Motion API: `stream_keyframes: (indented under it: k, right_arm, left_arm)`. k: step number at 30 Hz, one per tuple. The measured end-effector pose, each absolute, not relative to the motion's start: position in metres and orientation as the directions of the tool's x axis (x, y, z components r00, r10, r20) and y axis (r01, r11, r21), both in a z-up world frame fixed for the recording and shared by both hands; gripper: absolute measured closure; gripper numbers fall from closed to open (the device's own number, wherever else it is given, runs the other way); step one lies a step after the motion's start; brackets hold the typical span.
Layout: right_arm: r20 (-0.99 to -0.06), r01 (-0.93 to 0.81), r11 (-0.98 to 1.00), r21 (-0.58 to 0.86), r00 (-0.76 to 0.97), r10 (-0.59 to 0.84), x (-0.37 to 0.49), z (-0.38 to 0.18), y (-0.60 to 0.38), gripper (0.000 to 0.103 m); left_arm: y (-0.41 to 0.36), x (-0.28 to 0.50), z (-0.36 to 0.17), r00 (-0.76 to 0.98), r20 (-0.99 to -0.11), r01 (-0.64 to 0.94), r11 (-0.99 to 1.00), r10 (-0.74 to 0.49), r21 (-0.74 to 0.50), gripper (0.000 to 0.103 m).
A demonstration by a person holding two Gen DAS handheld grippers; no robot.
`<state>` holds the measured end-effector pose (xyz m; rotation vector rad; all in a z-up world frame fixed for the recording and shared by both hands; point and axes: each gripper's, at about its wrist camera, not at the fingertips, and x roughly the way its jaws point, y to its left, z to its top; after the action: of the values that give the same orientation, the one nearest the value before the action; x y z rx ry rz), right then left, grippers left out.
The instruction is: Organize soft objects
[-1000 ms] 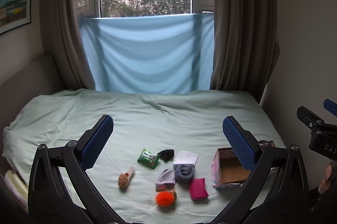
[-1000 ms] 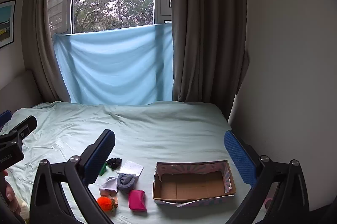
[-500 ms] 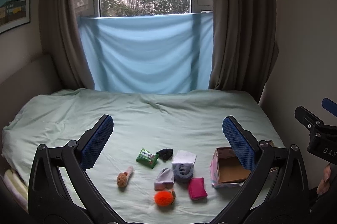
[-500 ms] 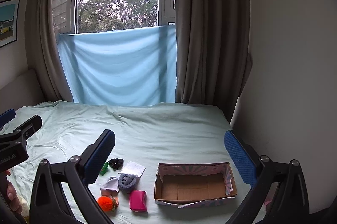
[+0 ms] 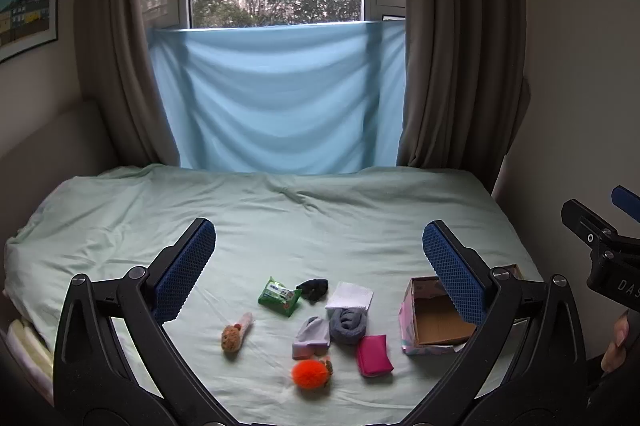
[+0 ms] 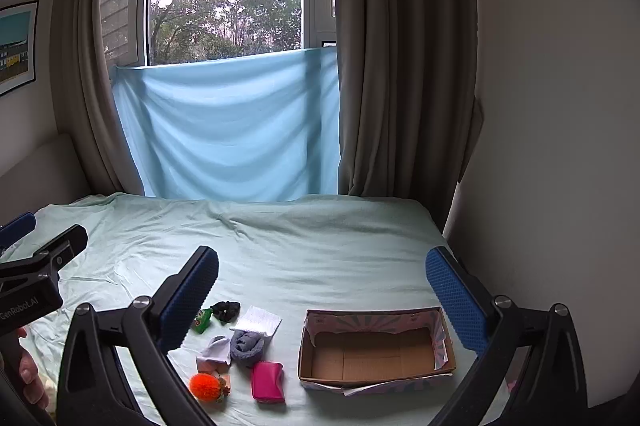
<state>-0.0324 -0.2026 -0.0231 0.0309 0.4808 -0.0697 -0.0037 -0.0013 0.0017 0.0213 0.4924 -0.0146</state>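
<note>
Soft items lie in a cluster on the pale green bed sheet point(image 5: 280, 226): an orange pompom point(image 5: 310, 375), a pink pouch point(image 5: 374, 355), a rolled grey sock point(image 5: 347, 324), a lilac cloth point(image 5: 311, 337), a white folded cloth point(image 5: 349, 296), a black scrunchie point(image 5: 313, 289), a green packet point(image 5: 279, 297) and a small brown plush point(image 5: 232, 336). An open cardboard box point(image 6: 374, 350) stands empty to their right. My left gripper point(image 5: 318, 266) is open and empty, held above the cluster. My right gripper point(image 6: 322, 290) is open and empty, above the box.
A blue cloth point(image 5: 276, 98) hangs below the window at the bed's far end, between brown curtains point(image 5: 460, 66). A wall point(image 6: 560, 146) runs close along the bed's right side. The other gripper shows at each view's edge.
Both views have shifted slightly; the right gripper has drifted a little to the right and back. Nothing on the bed has moved.
</note>
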Motion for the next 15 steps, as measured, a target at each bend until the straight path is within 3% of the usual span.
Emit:
stream_keyframes:
  k: [15]
  right_arm:
    - [-0.463,0.064,0.998,0.021,0.885,-0.047,-0.0304,-0.0226,-0.2044,0.0]
  left_arm:
    - [-0.0041,-0.0036,-0.0001,0.881,-0.472,0.022,1.0,-0.011,0.017,0.0]
